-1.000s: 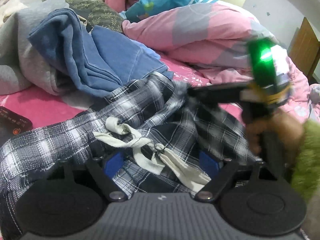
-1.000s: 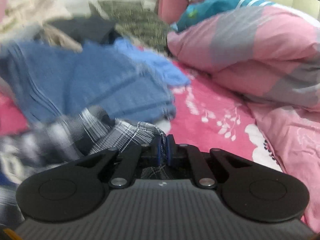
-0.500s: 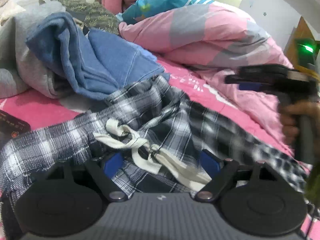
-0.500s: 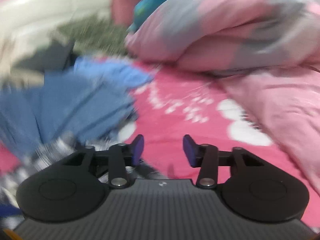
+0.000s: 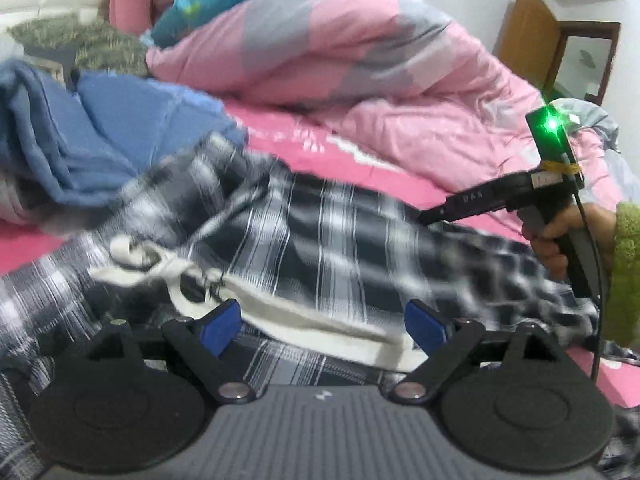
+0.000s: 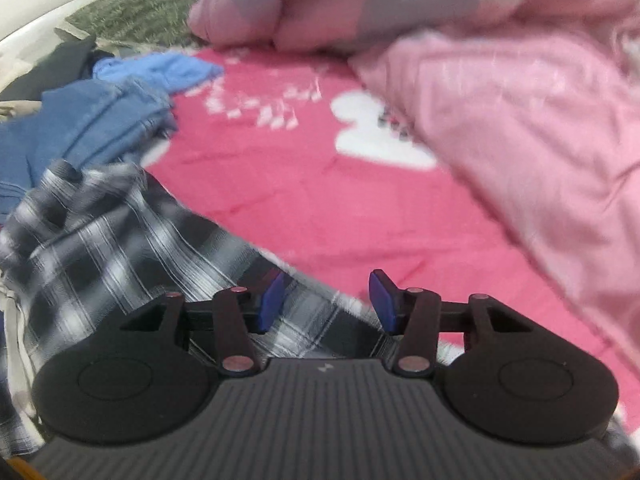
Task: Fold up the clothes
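A black-and-white plaid flannel garment [image 5: 328, 240] with an off-white drawstring [image 5: 248, 308] is seen spread across the pink floral bedsheet [image 6: 320, 184], directly ahead of and beneath the left gripper [image 5: 322, 322]. The left gripper's blue-padded jaws are opening and stand wide apart; the drawstring and a band of plaid cloth lie between them, with no pad seen pressing on the fabric. The same plaid garment [image 6: 120, 248] is recorded in the right wrist view to the lower left of the right gripper [image 6: 326, 300], its edge running under the left-hand jaw. The right gripper's jaws are held partly spread, with only a strip of plaid cloth and bare sheet seen through the gap; nothing is pinched. In the left wrist view the right gripper [image 5: 430, 216] is seen at the right, its tip low over the far edge of the garment, carried by a hand [image 5: 560, 236] in a green fuzzy sleeve [image 5: 628, 272]; a green light [image 5: 552, 124] is lit on its body. Further out, a heap of blue denim-like clothes [image 5: 100, 140] lies ahead and to the left of the left gripper, touching the plaid garment's upper edge. A rumpled pink-and-grey quilt [image 5: 340, 60] is noted beyond, ahead and to the right. Much of both views is motion-blurred.
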Action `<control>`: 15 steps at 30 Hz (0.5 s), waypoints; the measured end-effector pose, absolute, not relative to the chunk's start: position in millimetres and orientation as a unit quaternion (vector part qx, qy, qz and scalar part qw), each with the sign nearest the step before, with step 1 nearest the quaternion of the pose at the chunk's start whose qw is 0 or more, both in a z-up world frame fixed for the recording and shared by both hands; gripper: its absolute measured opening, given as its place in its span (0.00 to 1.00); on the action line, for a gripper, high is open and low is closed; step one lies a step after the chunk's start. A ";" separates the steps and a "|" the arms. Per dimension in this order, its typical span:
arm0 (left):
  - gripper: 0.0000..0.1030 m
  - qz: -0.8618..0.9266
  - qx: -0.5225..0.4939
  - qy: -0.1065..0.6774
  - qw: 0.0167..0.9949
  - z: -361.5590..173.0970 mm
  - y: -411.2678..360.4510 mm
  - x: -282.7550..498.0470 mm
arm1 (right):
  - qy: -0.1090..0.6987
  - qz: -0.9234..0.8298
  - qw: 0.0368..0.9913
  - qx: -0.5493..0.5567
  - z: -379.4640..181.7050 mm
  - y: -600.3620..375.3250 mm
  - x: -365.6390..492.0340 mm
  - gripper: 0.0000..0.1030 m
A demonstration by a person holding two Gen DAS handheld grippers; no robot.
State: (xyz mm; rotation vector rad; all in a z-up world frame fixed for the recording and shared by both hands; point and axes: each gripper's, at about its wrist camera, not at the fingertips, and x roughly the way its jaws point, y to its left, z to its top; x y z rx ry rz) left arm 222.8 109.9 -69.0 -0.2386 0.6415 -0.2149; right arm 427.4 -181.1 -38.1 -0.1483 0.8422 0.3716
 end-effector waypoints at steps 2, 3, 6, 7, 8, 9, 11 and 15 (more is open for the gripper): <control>0.87 -0.107 -0.132 0.322 0.931 -72.9 114.5 227.3 | 0.425 0.185 0.883 -0.081 -52.2 -179.8 429.4 0.31; 0.87 -0.107 -0.139 0.322 0.930 -73.7 116.1 228.0 | 0.419 0.189 0.883 -0.090 -54.2 -178.9 425.8 0.29; 0.88 -0.106 -0.134 0.322 0.931 -74.3 115.7 231.0 | 0.407 0.200 0.882 -0.128 -52.2 -173.5 414.9 0.04; 0.88 -0.104 -0.128 0.322 0.932 -74.0 113.4 230.9 | 0.398 0.197 0.884 -0.147 -50.0 -170.3 410.7 0.01; 0.87 -0.103 -0.123 0.323 0.933 -73.6 111.8 230.1 | 0.388 0.194 0.886 -0.165 -47.5 -167.1 406.6 0.01; 0.88 -0.102 -0.120 0.323 0.933 -73.5 110.8 229.9 | 0.371 0.188 0.892 -0.179 -42.9 -164.5 404.2 0.01; 0.88 -0.101 -0.116 0.323 0.934 -73.1 108.9 229.3 | 0.329 0.170 0.907 -0.199 -34.0 -158.1 400.1 0.01; 0.88 -0.101 -0.114 0.324 0.934 -73.1 108.3 227.7 | 0.320 0.141 0.914 -0.206 -43.6 -155.5 416.6 0.01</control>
